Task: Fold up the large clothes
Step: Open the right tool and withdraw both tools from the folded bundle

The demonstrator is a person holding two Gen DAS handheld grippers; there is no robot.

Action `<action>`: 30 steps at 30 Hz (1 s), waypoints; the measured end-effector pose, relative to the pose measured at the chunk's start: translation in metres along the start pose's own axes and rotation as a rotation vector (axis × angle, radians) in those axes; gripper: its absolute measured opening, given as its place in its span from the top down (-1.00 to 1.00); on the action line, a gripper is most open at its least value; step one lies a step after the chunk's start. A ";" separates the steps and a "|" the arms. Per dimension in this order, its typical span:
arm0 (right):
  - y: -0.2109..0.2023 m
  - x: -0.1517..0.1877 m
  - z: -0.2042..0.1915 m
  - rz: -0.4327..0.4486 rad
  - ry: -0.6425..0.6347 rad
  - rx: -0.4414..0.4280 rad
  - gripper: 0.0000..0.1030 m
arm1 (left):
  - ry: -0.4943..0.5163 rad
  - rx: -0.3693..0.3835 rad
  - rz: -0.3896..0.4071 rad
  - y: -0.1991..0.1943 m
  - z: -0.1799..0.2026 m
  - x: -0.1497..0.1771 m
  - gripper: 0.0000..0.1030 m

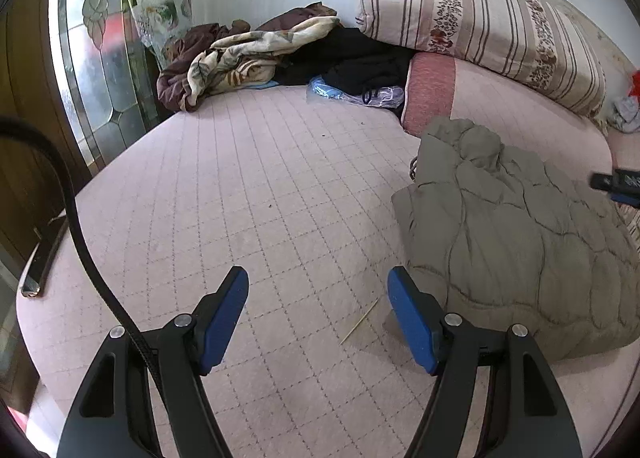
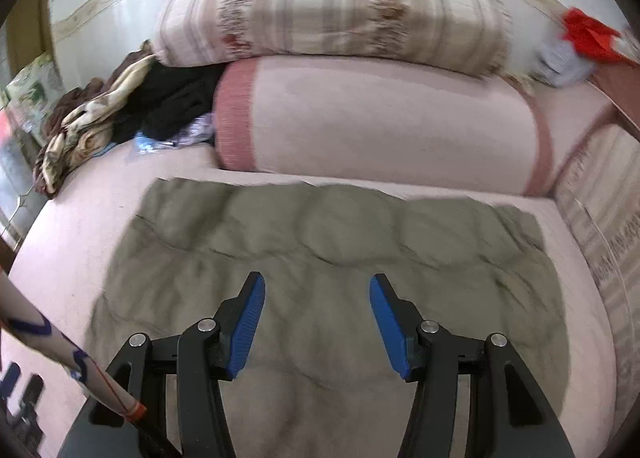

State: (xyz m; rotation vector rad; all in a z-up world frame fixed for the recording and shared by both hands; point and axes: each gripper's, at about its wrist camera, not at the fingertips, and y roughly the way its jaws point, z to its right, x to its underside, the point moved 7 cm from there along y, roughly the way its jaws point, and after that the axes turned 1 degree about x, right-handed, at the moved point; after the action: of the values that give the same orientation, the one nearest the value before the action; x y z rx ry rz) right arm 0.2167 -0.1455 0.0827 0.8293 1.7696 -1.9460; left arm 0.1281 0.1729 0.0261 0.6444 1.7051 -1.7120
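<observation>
An olive-grey quilted jacket [image 1: 516, 234] lies folded in a bundle on the pink bed [image 1: 256, 194], at the right of the left wrist view. My left gripper [image 1: 318, 282] is open and empty above bare bed, just left of the jacket. In the right wrist view the jacket [image 2: 320, 250] fills the middle. My right gripper [image 2: 316, 294] is open and empty, hovering over it. The tip of the right gripper [image 1: 618, 182] shows at the right edge of the left wrist view, above the jacket.
A pink bolster [image 2: 380, 122] and a striped folded quilt [image 2: 332, 2] lie behind the jacket. A heap of clothes and blankets [image 1: 248, 58] sits at the far left corner. A thin wooden stick [image 1: 359, 322] lies on the bed. A glass door [image 1: 100, 70] stands left.
</observation>
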 end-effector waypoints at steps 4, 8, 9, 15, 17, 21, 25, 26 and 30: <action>-0.008 0.019 0.041 -0.013 0.047 0.040 -0.16 | 0.012 -0.007 -0.003 -0.002 0.003 0.006 -0.38; -0.018 0.041 0.084 -0.044 0.119 0.057 -0.16 | 0.001 0.009 0.002 -0.012 0.005 0.011 -0.38; -0.022 0.046 0.093 -0.046 0.132 0.061 -0.16 | 0.001 0.011 0.011 -0.017 0.006 0.012 -0.38; -0.051 0.070 0.133 -0.050 0.184 0.077 -0.16 | 0.020 0.026 0.029 -0.042 0.014 0.026 -0.38; -0.061 0.082 0.147 -0.049 0.197 0.092 -0.16 | 0.006 0.045 0.012 -0.048 0.016 0.032 -0.38; -0.071 0.102 0.170 -0.063 0.226 0.113 -0.16 | -0.026 0.091 -0.007 -0.062 0.021 0.045 -0.38; -0.078 0.107 0.182 -0.057 0.248 0.128 -0.16 | 0.017 0.074 -0.013 -0.059 0.031 0.053 -0.39; -0.079 0.107 0.183 -0.053 0.248 0.133 -0.16 | 0.030 0.061 -0.008 -0.056 0.032 0.054 -0.39; -0.082 0.096 0.184 -0.030 0.233 0.156 -0.16 | 0.062 0.010 0.006 -0.045 0.028 0.055 -0.39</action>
State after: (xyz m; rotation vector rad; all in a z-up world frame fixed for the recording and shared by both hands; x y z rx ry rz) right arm 0.0612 -0.3058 0.0881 1.1290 1.7806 -2.1011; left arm 0.0600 0.1384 0.0184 0.7127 1.7360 -1.7143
